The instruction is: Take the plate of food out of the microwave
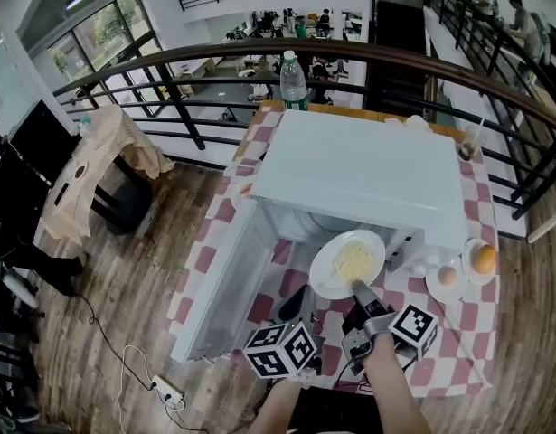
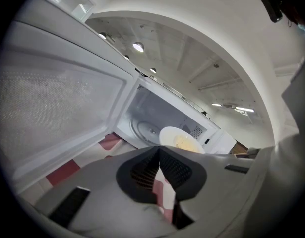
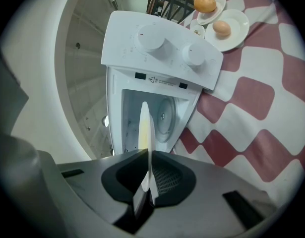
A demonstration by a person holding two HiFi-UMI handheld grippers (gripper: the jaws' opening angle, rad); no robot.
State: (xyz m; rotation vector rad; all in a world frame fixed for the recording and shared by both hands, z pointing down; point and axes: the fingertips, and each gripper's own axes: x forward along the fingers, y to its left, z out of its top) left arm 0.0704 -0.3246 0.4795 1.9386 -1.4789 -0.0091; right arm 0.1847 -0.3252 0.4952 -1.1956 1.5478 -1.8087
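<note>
Just ahead of the right gripper (image 1: 357, 289) sits the plate of food (image 1: 327, 274), microwave (image 1: 359, 170) behind it, open door (image 1: 225, 283) off left, egg saucer (image 1: 434, 288) right.

Water bottle (image 1: 294, 80) stood at far edge of a table w/ red-and-white checked cloth (image 1: 454, 333). On the cloth's right side, an egg (image 3: 221, 28) sat on a small white dish (image 3: 239, 26) & an orange (image 3: 205, 4) on a saucer (image 3: 220, 3), just beside each other. Dark railing (image 1: 214, 54) curved behind. Power strip (image 1: 167, 390) lay on wood floor (image 1: 106, 278) at left.
</note>
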